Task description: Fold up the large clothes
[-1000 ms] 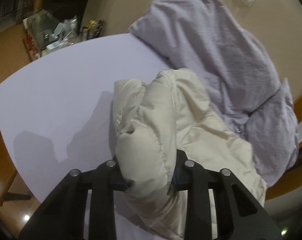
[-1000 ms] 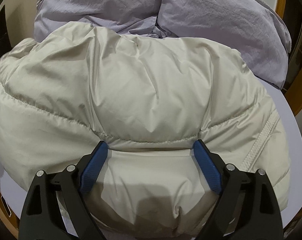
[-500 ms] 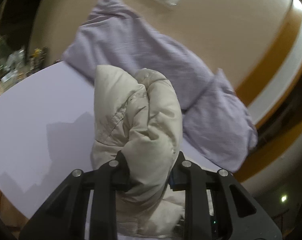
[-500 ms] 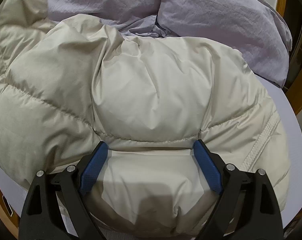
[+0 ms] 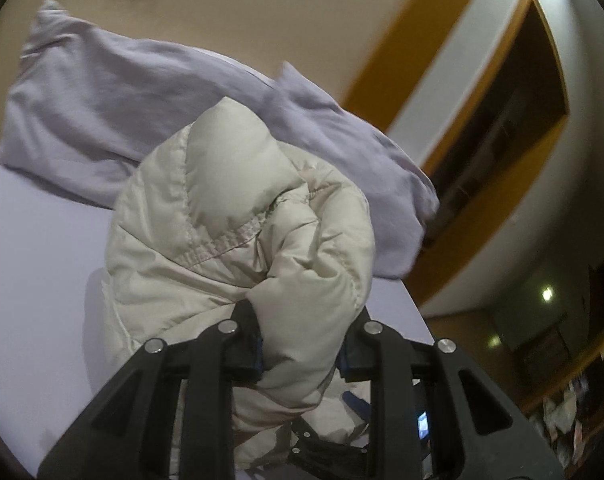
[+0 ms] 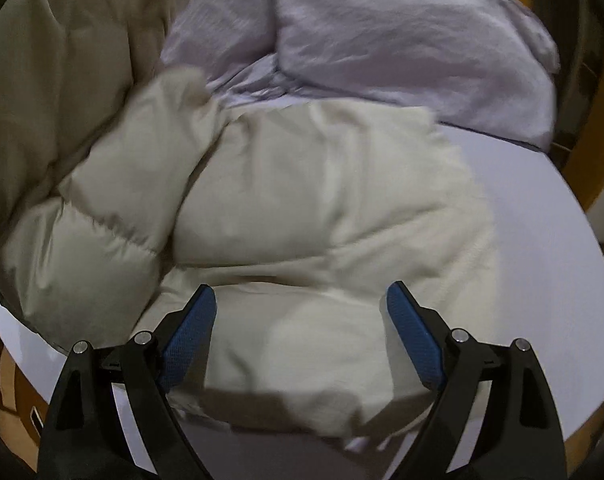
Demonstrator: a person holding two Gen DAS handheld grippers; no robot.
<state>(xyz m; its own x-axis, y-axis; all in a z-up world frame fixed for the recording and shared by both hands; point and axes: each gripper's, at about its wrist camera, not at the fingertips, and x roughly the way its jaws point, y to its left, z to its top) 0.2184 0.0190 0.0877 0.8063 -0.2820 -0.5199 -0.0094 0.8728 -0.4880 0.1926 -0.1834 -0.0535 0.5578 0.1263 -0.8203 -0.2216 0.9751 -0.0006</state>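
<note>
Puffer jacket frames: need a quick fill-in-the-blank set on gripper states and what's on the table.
1. The left gripper is shut on the cream ____.
2. The right gripper is ____, over the puffer jacket.
3. Behind the jacket lies a bundle of ____ fabric.
4. Both rest on a pale table.

Missing: puffer jacket; open; lavender

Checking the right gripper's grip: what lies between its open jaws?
In the right wrist view, cream puffer jacket padding lies between the right gripper's open jaws, unclamped.

Both wrist views close over the puffer jacket (image 5: 238, 216) (image 6: 322, 208): left faces the wall, right looks down.
</note>
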